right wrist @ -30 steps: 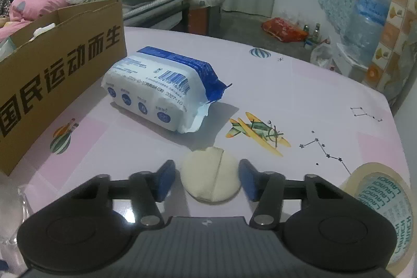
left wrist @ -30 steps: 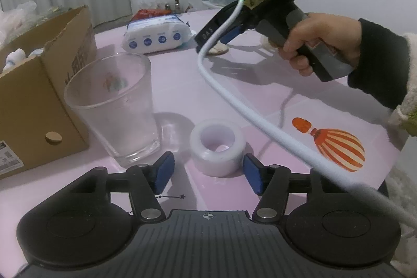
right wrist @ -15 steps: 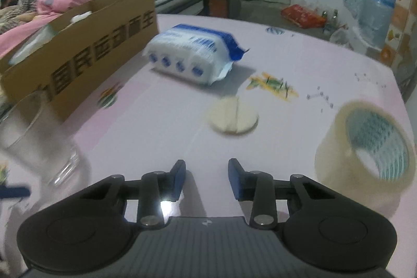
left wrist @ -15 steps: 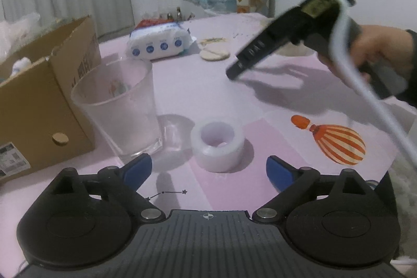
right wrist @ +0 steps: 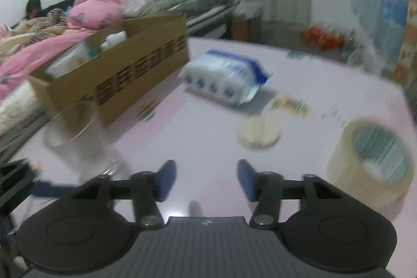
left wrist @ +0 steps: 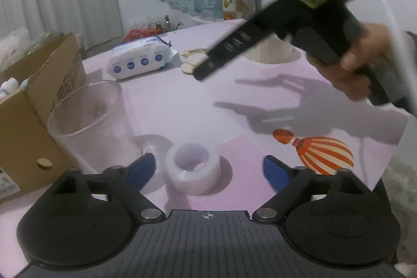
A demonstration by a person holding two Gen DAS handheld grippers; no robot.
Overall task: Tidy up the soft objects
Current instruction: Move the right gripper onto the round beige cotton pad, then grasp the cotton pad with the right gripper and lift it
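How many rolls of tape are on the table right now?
2. A small white roll lies between the left gripper's closing fingers, untouched. A bigger clear roll stands right of the right gripper. The cardboard box could hide more.

pink table with tape roll, glass

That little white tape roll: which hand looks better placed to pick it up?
Left. The white tape roll lies between the left gripper's closing jaws, untouched; the right gripper is open over bare table.
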